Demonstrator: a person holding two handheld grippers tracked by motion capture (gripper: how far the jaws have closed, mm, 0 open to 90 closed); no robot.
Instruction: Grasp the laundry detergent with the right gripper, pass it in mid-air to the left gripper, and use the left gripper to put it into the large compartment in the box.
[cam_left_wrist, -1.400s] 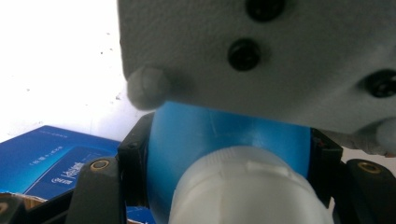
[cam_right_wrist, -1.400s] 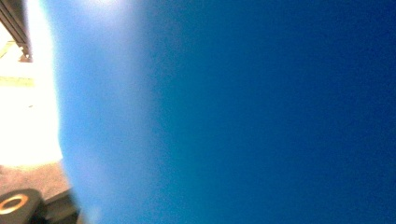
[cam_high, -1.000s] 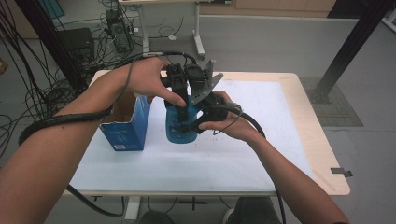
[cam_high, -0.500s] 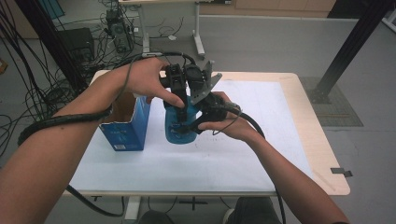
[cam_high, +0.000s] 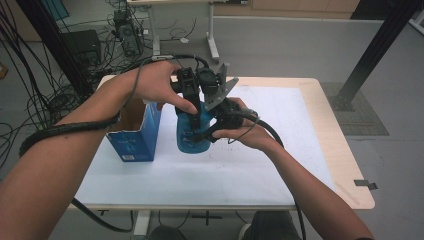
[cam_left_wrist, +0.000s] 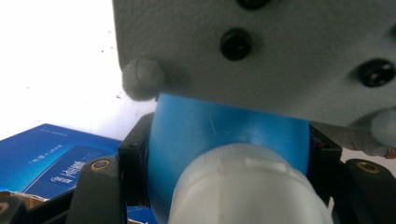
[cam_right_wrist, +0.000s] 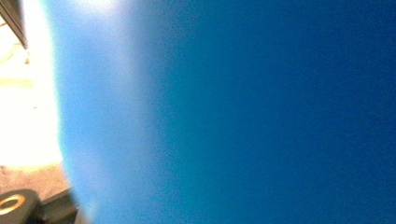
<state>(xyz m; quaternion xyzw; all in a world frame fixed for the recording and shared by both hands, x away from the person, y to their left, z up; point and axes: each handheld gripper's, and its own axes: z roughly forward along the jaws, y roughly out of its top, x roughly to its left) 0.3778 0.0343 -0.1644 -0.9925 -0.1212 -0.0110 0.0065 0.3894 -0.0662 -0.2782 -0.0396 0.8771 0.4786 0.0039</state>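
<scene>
Bottle work is the step in hand, I think. You have a blue bottle (cam_high: 192, 135) standing on the tabletop (cam_high: 280, 165), just beside an open blue box (cam_high: 134, 136). Your left gripper (cam_high: 192, 107) comes down from above, and in the left gripper view its black jaws sit tight on both sides of the bottle's top part, with the white cap (cam_left_wrist: 247, 186) right in front of the camera. Your right gripper (cam_high: 207, 131) comes in from the side and holds the blue body low down; in the right gripper view the blue wall (cam_right_wrist: 233, 116) sits right up against the camera. Both grippers are closed on the bottle.

It looks like you want to open the cap or lift the bottle, but I cannot tell which. For the next move, keep one gripper firm so the bottle does not tip or spin. Move slowly, because the box is very close and the two grippers almost bump each other
</scene>
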